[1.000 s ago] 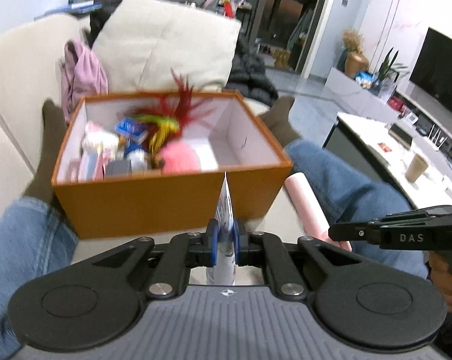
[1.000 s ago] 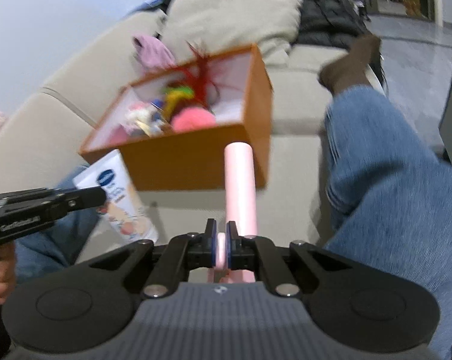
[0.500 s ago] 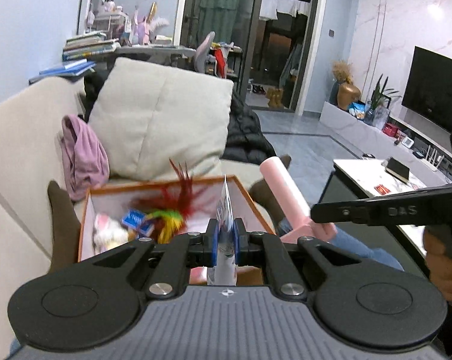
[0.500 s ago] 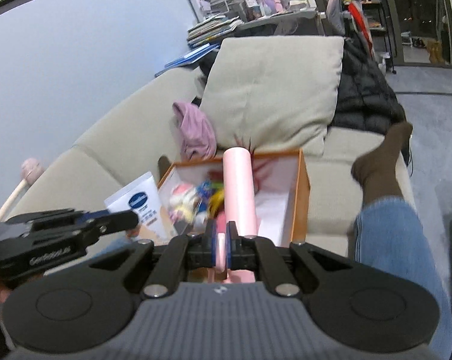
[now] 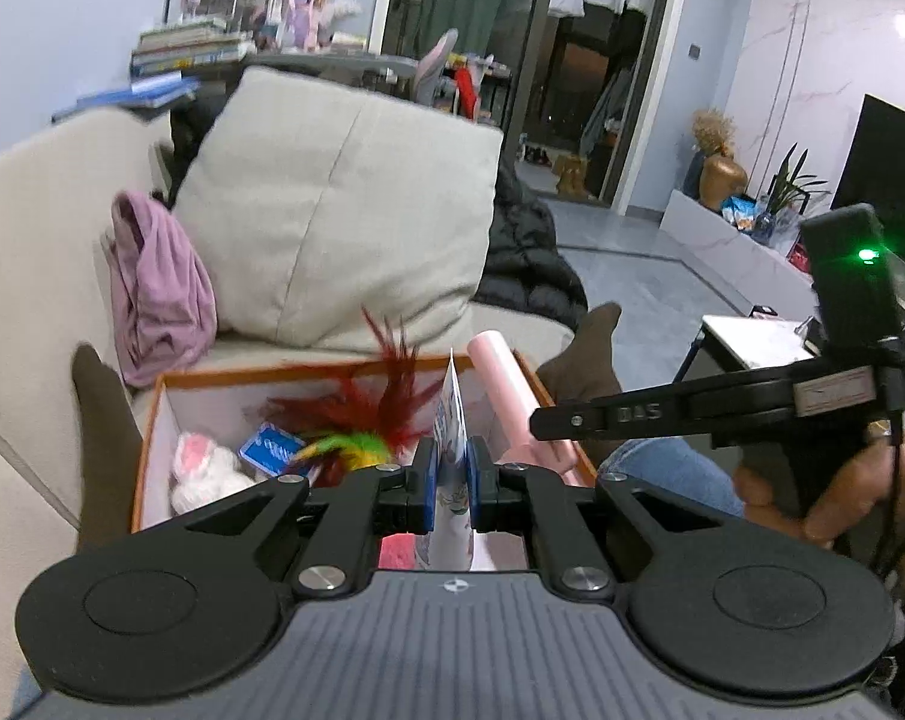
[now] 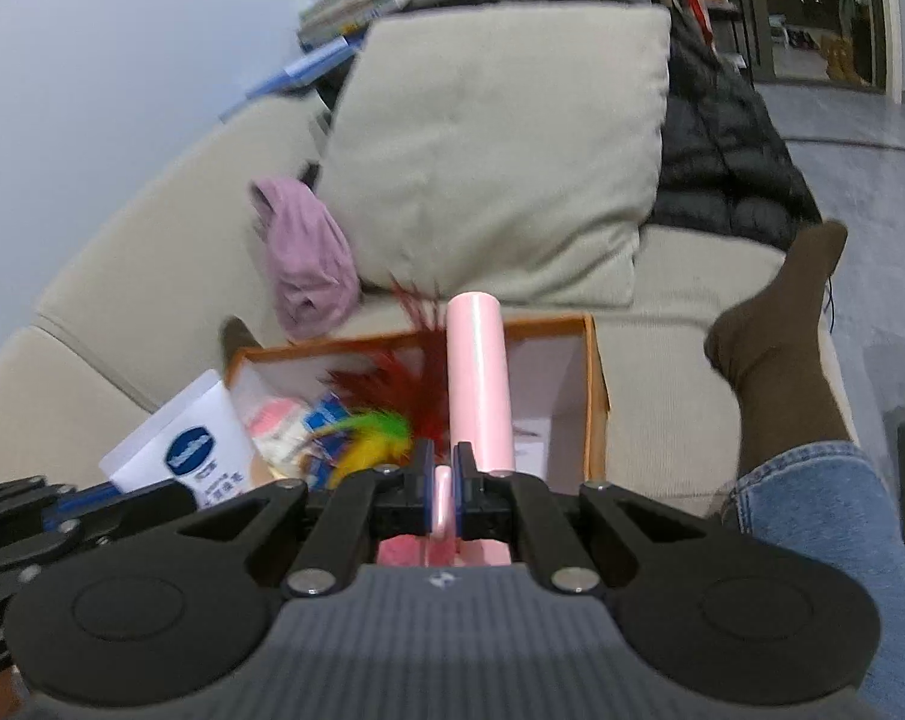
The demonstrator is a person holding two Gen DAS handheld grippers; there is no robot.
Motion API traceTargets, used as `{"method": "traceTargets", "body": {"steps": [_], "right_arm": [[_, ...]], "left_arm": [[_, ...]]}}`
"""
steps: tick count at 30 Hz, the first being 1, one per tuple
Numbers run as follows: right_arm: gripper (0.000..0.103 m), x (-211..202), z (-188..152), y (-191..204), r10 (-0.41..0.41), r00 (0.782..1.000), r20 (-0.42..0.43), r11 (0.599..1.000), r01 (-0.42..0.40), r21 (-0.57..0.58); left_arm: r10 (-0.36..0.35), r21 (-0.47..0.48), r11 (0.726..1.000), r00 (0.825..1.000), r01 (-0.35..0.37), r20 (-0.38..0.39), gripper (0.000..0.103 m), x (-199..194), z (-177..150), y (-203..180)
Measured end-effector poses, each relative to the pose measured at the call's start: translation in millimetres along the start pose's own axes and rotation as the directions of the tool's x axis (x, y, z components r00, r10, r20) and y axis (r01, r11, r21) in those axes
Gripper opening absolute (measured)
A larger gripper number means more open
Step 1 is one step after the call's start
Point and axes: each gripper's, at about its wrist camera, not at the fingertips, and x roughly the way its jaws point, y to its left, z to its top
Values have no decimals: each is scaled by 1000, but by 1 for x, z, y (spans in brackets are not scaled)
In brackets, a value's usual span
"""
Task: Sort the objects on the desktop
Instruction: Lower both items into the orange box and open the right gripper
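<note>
Two claws clamped tight: left claw (image 5: 451, 483) on white tube (image 5: 450, 420), right claw (image 6: 443, 495) on pink cylinder (image 6: 478, 384), both just ahead over orange box (image 6: 593, 396) of feathered toys (image 5: 368, 414) on sofa (image 6: 122, 276).

The open box (image 6: 596, 396) is orange outside and white within. Above it, a pale glossy pink tube (image 6: 476, 372) and a white tube with a dark blue oval logo (image 6: 191, 450). Inside lie a feather toy (image 5: 380, 402) in dark red, yellow and bright green, a white and pink plush (image 5: 203, 468) and a blue packet with white print (image 5: 269, 450). The sofa (image 5: 26, 252) and cushion (image 5: 344, 210) are beige, the crumpled cloth (image 5: 158, 288) mauve, the jacket (image 6: 722, 144) black, the sock (image 6: 776, 336) dark brown and the jeans (image 6: 824, 516) mid-blue.
</note>
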Motion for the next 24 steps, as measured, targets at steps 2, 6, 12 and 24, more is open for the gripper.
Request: {"method": "traceTargets", "body": {"steps": [2,6,12,24], "right_arm": [[6,14,-1,1,-24,999,-23,1000,24,-8],[6,39,-4,1,-84,995,-61,996,82,-22],[6,66,-10,6,-197,976,-96,979,190,-74],[7,90,-15,23,-376,923,-88,907,347,-238]], "left_arm": [[-7,-7,1000,1000,7,-16,11,7,-4,4],[-24,-22,999,999,23,-48,11,21,-12,12],[-52,-44,998,997,49,-64,11,32,-22,19],[-69,-71,996,993,62,-91,11,44,-34,29]]}}
